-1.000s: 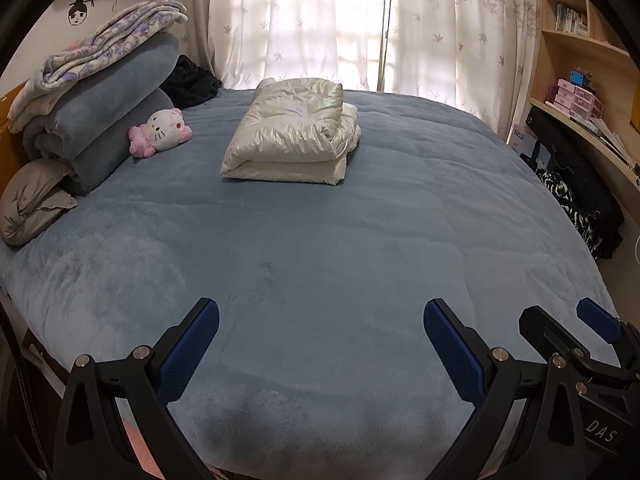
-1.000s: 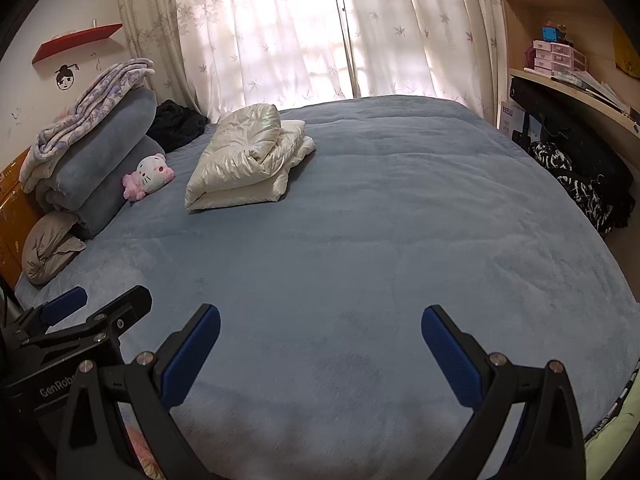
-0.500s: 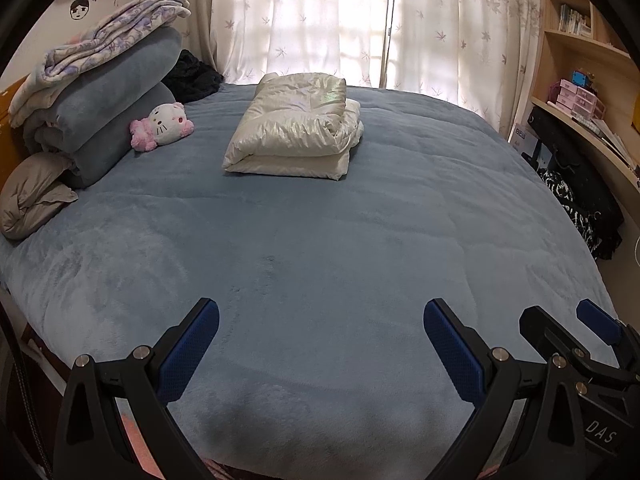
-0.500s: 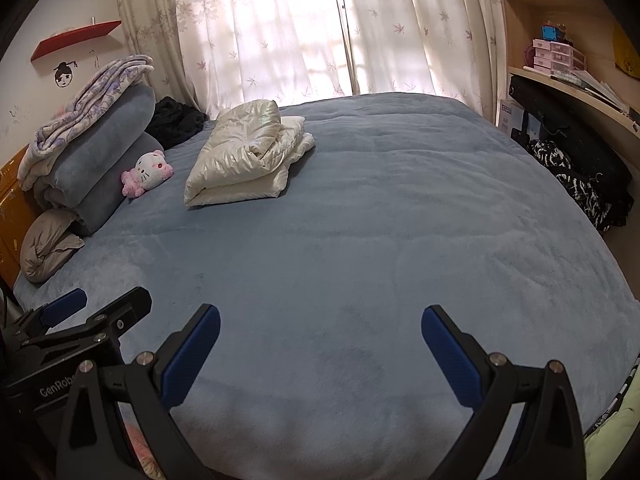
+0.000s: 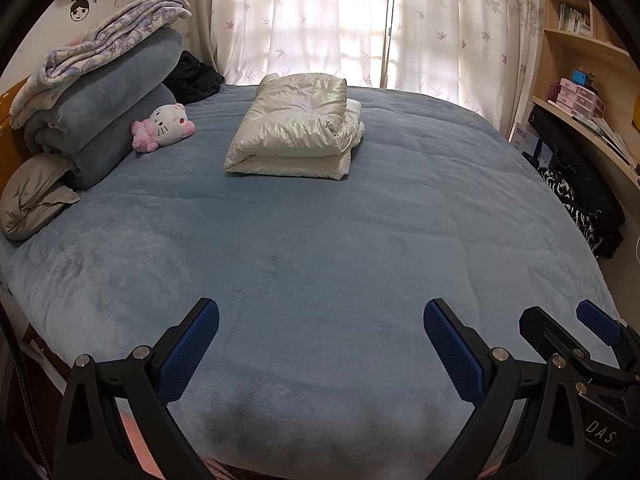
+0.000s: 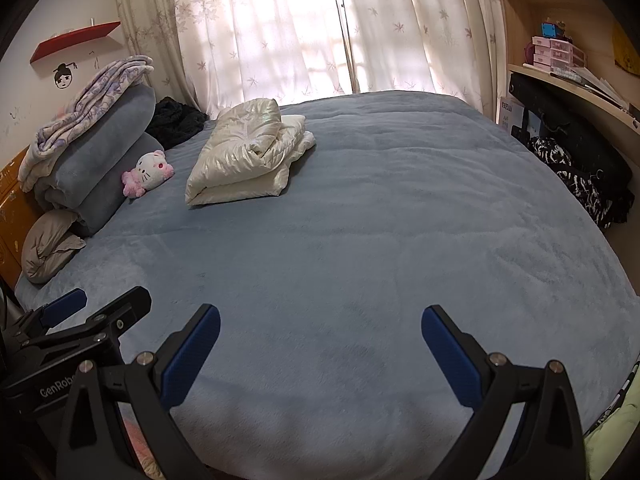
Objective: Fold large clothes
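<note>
Both my grippers hang at the near bed edge, left gripper [image 5: 320, 344] and right gripper [image 6: 320, 344] spread wide, nothing held. Bare blue bed cover [image 5: 320, 248] between. Far side: cream puffy jacket [image 5: 296, 136] lies folded (looks done). Reads light, soft, slippery; I'd pinch a doubled hem edge.

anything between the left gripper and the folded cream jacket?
Only bare blue blanket between left gripper and folded cream jacket; both wrist views show it.
</note>
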`<state>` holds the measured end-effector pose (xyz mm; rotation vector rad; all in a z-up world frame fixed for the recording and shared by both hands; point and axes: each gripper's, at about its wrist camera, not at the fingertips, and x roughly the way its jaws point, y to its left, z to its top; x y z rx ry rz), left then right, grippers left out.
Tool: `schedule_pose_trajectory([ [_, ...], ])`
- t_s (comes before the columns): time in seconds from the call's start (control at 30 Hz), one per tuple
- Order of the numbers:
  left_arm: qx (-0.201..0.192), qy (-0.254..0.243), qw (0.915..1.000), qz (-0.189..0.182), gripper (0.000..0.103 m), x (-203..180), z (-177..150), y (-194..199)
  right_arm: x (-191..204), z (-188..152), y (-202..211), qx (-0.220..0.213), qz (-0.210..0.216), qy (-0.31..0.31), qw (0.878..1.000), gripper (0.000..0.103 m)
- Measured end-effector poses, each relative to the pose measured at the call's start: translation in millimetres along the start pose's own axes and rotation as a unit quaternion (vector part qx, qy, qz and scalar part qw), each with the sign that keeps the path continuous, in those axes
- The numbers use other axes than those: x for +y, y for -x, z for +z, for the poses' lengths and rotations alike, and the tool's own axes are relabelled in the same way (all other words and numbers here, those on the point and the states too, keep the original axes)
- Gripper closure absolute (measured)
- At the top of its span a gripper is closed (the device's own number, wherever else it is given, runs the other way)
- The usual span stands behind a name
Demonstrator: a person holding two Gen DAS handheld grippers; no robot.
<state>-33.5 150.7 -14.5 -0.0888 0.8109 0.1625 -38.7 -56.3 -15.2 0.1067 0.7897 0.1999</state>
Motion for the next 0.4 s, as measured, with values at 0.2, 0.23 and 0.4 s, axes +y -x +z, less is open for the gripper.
schedule_pose_trajectory([
  [0.2,0.003,0.001,1.0,0.0,0.002,1.0,-1.3,-0.4,1.7,-1.1,-0.3,0.002,0.0,-0.001,1.0,0.002],
  [0.23,0.003,0.001,1.0,0.001,0.002,1.8,-1.3,-0.6,3.3,-1.8,0.0,0.003,0.0,0.0,1.0,0.002],
  [0.4,0.006,0.003,1.0,0.002,0.002,5.9,-1.3,-1.4,10.3,-5.5,1.6,0.005,0.0,-0.001,1.0,0.002],
])
